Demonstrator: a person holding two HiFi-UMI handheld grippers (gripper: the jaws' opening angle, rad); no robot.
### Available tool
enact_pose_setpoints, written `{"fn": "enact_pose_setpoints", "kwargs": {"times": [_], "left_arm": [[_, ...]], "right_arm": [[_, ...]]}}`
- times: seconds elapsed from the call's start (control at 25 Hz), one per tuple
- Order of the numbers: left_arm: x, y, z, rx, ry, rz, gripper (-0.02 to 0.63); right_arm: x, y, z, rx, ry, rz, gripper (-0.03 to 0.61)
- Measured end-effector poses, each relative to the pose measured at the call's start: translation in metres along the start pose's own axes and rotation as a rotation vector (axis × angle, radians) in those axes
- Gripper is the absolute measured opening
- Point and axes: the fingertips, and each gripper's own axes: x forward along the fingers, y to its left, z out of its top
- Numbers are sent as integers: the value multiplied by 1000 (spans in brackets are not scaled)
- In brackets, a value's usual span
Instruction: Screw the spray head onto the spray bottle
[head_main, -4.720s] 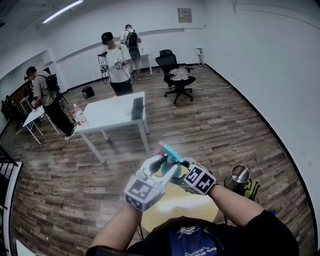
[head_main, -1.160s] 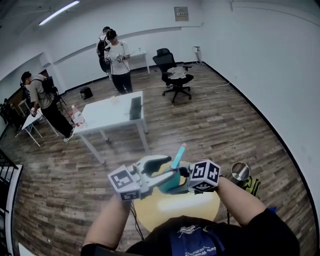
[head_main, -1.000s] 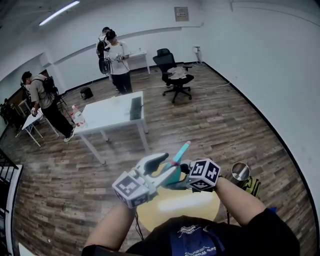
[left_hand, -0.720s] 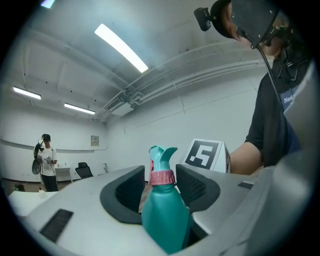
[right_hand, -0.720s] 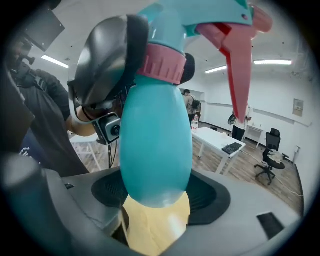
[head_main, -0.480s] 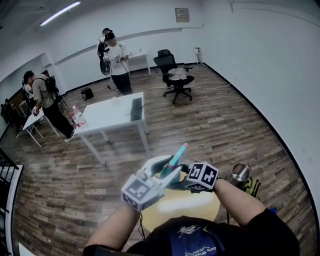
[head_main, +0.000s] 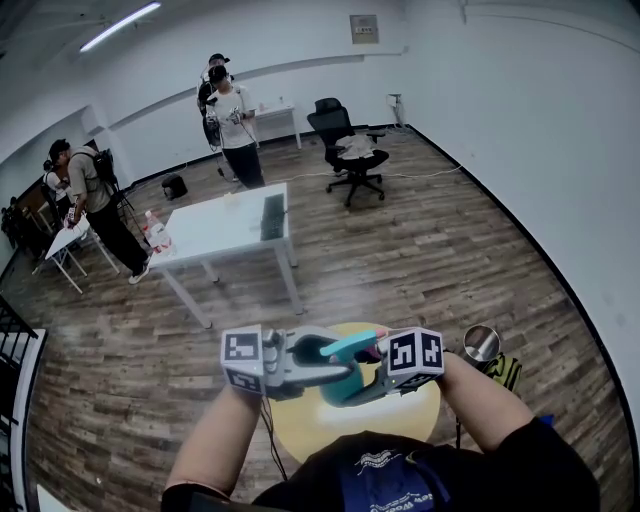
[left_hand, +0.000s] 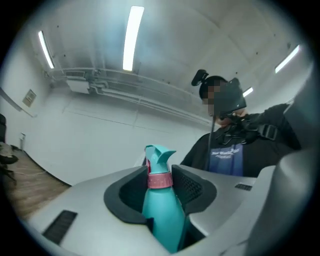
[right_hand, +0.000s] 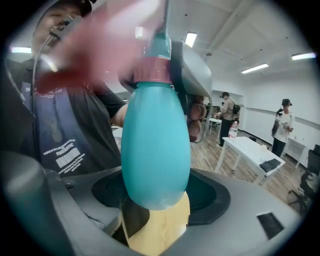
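A teal spray bottle (head_main: 343, 385) hangs above a round yellow table (head_main: 400, 415), its neck lying nearly level and pointing right in the head view. My right gripper (head_main: 375, 375) is shut on the bottle's round body (right_hand: 156, 145). My left gripper (head_main: 325, 360) comes in from the left. Its jaws have just been closing, and its pads now press on the pink collar (left_hand: 159, 180) under the teal spray head (left_hand: 159, 156). The spray head sits on the bottle neck. In the right gripper view the pink collar (right_hand: 151, 71) is blurred.
A steel cup (head_main: 480, 345) stands on the floor to the right of the yellow table. Farther off are a white table (head_main: 225, 228), a black office chair (head_main: 345, 140) and several people near the back wall.
The bottle has tipped from pointing up and away to lying nearly level. My left gripper has swung out to the left and rolled, and its jaws have narrowed onto the collar.
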Motion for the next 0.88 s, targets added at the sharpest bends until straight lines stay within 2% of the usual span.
{"fn": "enact_pose_setpoints", "kwargs": {"times": [0.08, 0.16, 0.2, 0.24, 0.28, 0.44, 0.52, 0.6, 0.72, 0.8, 0.88], "left_arm": [[2, -18, -2, -39, -24, -144, 173], [4, -30, -3, -86, -36, -248, 173], [5, -31, -4, -103, -37, -268, 173], [6, -28, -4, -106, -35, -250, 173], [7, -20, -3, -93, -34, -194, 178], [-4, 25, 6, 20, -11, 136, 258], [-11, 40, 10, 69, 4, 269, 267], [-13, 47, 7, 150, 50, 392, 267], [-10, 56, -5, 295, 170, 578, 267], [-8, 63, -5, 321, 205, 677, 267], [-6, 65, -4, 331, 220, 723, 208]], "right_arm": [[4, 20, 2, -42, -4, 90, 357], [7, 36, 1, -68, 0, 160, 357], [8, 38, 1, -72, 6, 173, 357], [9, 36, -1, -69, 9, 165, 357], [7, 30, -1, -60, 9, 137, 357], [-11, -14, 0, 18, -9, -42, 357], [-16, -33, -3, 68, 0, -126, 357], [-19, -48, -10, 113, 15, -209, 357], [-21, -63, -21, 140, 57, -313, 357], [-19, -68, -24, 140, 89, -354, 357], [-16, -72, -23, 145, 100, -371, 357]]}}
